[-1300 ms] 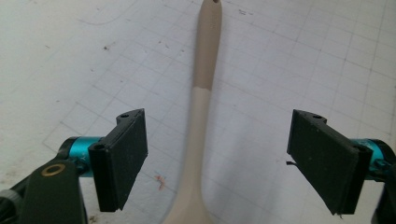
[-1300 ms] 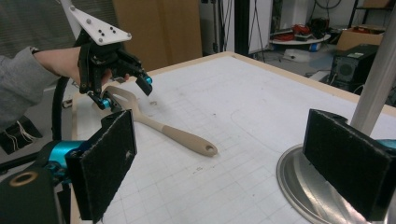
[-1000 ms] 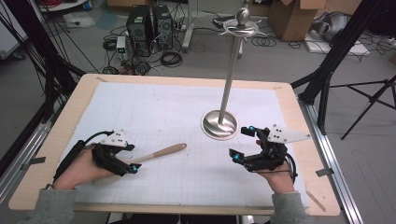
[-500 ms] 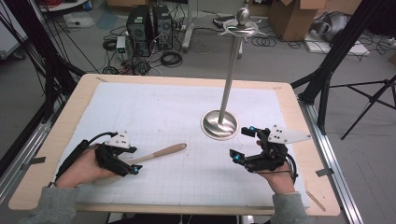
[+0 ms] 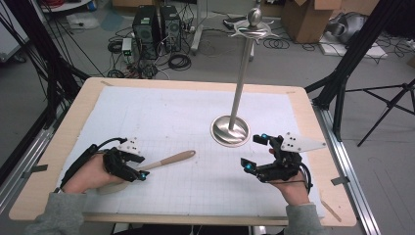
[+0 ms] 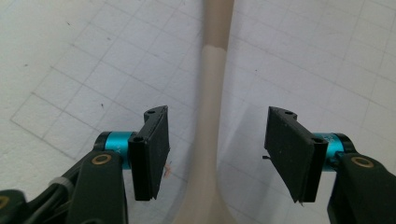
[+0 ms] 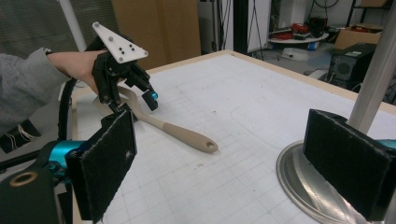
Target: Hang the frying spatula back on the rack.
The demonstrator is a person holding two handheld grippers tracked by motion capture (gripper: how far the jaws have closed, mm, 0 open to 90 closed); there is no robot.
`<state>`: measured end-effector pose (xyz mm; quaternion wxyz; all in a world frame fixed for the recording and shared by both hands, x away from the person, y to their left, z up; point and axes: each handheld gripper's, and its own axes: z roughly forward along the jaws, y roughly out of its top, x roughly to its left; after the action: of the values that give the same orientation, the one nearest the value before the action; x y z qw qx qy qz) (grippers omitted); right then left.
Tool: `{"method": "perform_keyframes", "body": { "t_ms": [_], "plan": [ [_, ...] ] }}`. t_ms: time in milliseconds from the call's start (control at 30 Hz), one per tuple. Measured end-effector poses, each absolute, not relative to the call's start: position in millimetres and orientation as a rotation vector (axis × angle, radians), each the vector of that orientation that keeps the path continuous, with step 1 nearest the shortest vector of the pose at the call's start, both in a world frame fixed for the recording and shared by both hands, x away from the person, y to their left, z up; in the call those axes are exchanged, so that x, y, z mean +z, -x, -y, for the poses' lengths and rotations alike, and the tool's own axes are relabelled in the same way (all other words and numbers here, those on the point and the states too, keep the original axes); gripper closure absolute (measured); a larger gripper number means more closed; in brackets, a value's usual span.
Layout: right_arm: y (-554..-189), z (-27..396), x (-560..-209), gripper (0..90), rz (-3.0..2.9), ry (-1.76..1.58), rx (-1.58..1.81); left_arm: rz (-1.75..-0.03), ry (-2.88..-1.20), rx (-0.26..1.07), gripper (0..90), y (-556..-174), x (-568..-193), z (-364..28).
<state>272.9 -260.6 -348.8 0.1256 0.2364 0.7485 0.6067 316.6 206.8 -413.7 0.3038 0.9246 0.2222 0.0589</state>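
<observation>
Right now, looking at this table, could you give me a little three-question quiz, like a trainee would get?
1. True or false: the left gripper has its fingers on either side of the spoon handle, not yet pressing it.
2. Which thing stands nearest the right gripper? A) a cardboard box B) the metal stand C) a cup
3. Fill in: the spoon lies on the white ____ mat.

Key:
1. True. The left gripper's fingers have just been closing, with gaps showing on both sides of the handle.
2. B, beside its round base.
3. Gridded.
</observation>
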Motion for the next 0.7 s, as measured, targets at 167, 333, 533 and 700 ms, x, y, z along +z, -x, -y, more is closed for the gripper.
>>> {"method": "perform_keyframes", "body": {
  "t_ms": [167, 333, 533, 700],
  "plan": [
    [-271.9, 260.1, -348.8, 8.5, -2.182, -0.683, 1.766, -0.577, -2.475, 0.165, 46.6, -315.6, -414.4, -206.0],
    [-270.6, 260.7, -349.1, 8.5, -2.186, -0.694, 1.765, -0.553, -2.524, 0.205, 52.8, -315.8, -416.5, -203.3],
    [-270.0, 261.6, -349.6, 8.5, -2.183, -0.697, 1.764, -0.526, -2.543, 0.223, 59.7, -316.8, -416.9, -201.9],
    [-269.1, 261.3, -349.8, 8.5, -2.186, -0.696, 1.76, -0.533, -2.538, 0.21, 63.4, -319.1, -417.4, -203.6]
  ]
}}
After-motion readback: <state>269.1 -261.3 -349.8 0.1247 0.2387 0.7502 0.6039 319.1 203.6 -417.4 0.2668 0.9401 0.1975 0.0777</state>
